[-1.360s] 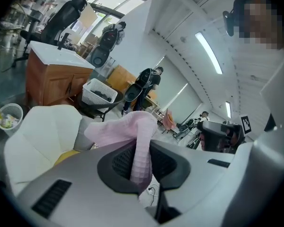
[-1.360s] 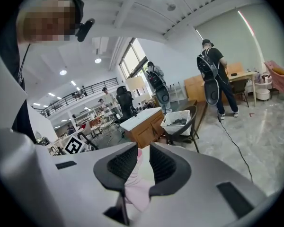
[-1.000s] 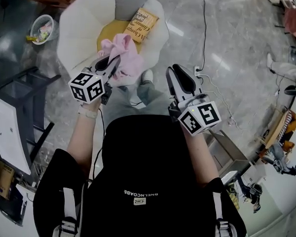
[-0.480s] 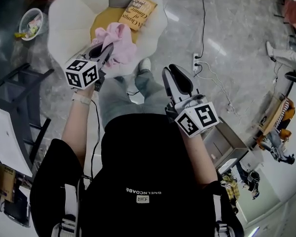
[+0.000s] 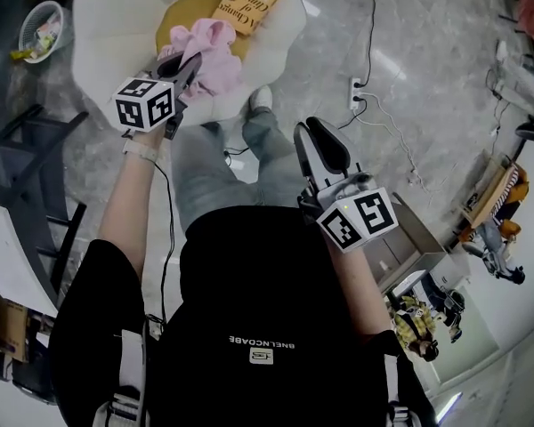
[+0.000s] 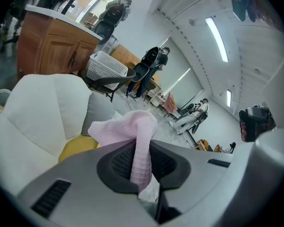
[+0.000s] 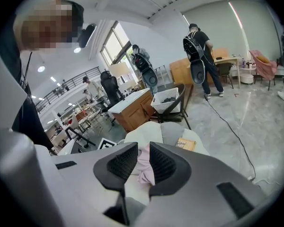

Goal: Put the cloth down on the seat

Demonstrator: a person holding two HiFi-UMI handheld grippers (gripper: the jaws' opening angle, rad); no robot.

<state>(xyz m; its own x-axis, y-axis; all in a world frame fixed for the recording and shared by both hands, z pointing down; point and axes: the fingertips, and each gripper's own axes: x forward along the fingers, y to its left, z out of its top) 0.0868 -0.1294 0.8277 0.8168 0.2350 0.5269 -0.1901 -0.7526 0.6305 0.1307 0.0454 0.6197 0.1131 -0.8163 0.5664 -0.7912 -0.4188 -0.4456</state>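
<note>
Left hand-held gripper (image 5: 187, 65) has dropped toward the seat (image 5: 180, 18), clamped on the pink cloth (image 5: 214, 50) bunched just ahead of its tips. Right hand-held gripper (image 5: 322, 140) trails, parted, empty. Risk: releasing near the front edge, cloth slides off.

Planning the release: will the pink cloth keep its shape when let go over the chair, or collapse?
Probably floppy: the pink cloth folds and droops from the left tongs, pinched at one narrow strip. Likely light: that small pinch seems enough to carry it. Its waffle texture suggests little sliding on the yellow cushion.
</note>
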